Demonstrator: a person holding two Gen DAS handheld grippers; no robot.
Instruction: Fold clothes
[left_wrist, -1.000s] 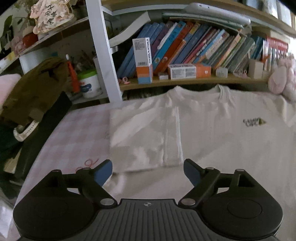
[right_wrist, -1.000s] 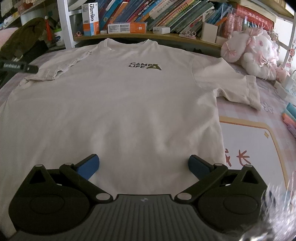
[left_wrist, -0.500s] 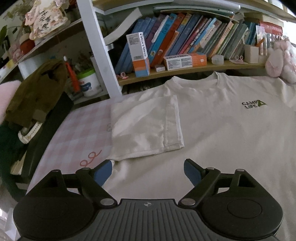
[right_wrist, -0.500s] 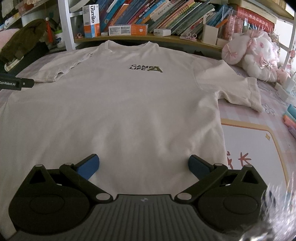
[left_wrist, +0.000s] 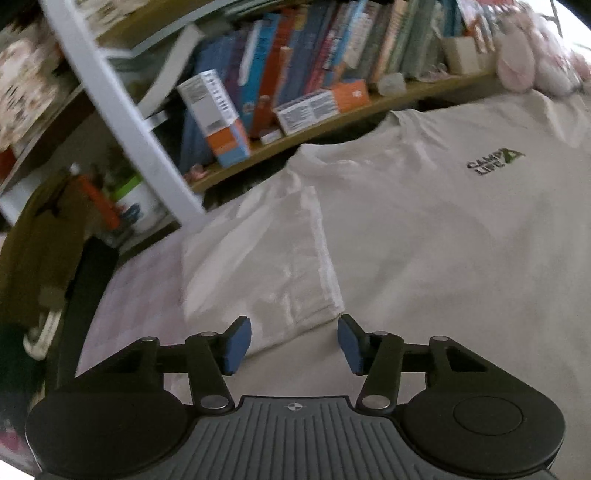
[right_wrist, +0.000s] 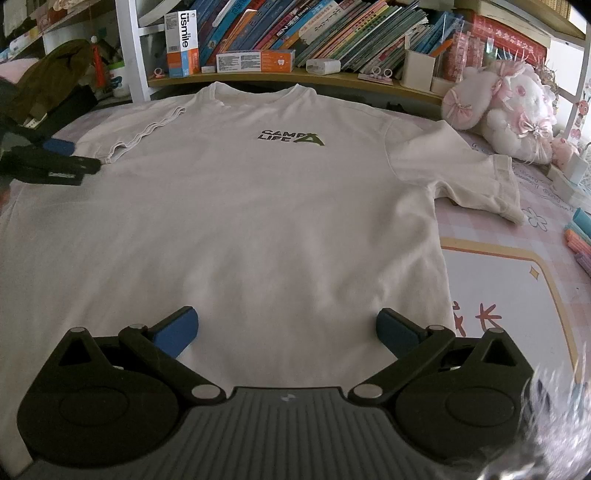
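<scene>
A: Where does the left gripper (left_wrist: 293, 341) stand?

B: At six o'clock, its jaws closing around the folded sleeve (left_wrist: 258, 273) corner, pads not yet pressing. It should pinch both layers.

A: And the right gripper (right_wrist: 286, 328)?

B: Spread wide, empty, over the T-shirt (right_wrist: 258, 221) hem, which lies flat on the bench (right_wrist: 498, 288).

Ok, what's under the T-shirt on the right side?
A pink checked cover shows beside the T-shirt, plus a white mat with a yellow border whose edge runs under the hem. Whatever lies beneath the shirt's middle is hidden.
</scene>
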